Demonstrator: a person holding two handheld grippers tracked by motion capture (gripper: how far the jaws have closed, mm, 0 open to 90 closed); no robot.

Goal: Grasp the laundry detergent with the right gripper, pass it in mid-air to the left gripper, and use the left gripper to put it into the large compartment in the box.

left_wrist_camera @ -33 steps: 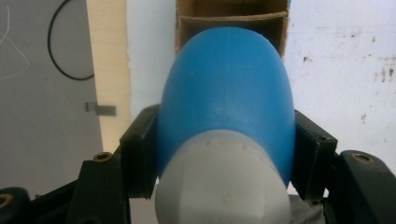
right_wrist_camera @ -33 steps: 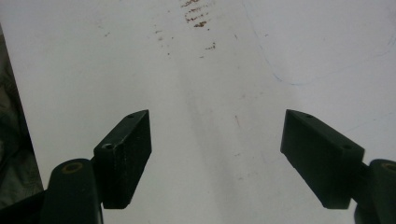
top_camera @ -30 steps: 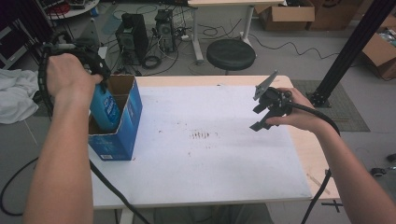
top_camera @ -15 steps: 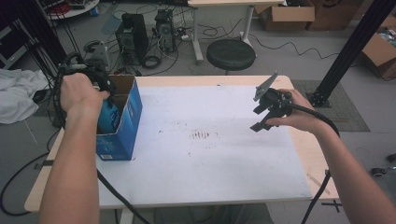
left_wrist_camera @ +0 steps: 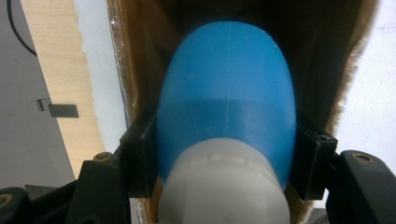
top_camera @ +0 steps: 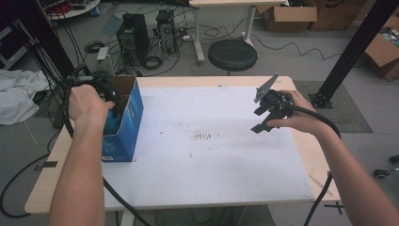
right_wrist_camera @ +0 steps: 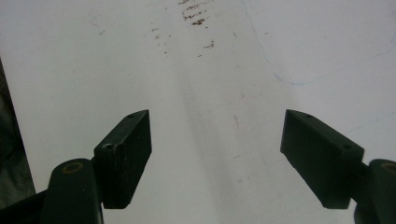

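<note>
At the worktop's left edge, an open blue box (top_camera: 124,125) stands upright, and the left gripper (top_camera: 104,96) reaches down into its mouth from above. Its jaws are clamped on a blue bottle (left_wrist_camera: 226,98) with a white cap (left_wrist_camera: 223,186): in the left gripper view the two black pads press the bottle's shoulders just below the cap, one on each side. The bottle's long axis runs straight away from the jaws, cap nearest the gripper and base pointing down into the box, between the brown cardboard walls (left_wrist_camera: 133,51). The likely next move, lowering and release, turns on that alignment; the bottle body already lies inside the opening, close to the inner walls. The left hand (top_camera: 87,103) is the one at the box; the right gripper (top_camera: 264,113) hangs well apart over the right side of the white worktop (top_camera: 207,160), its jaws wide apart with nothing between them, aimed at bare, faintly stained surface (right_wrist_camera: 201,14). The bottle's base and the box floor are hidden, so whether the bottle has touched down cannot be told. From the high view the hand covers most of the bottle.
</note>
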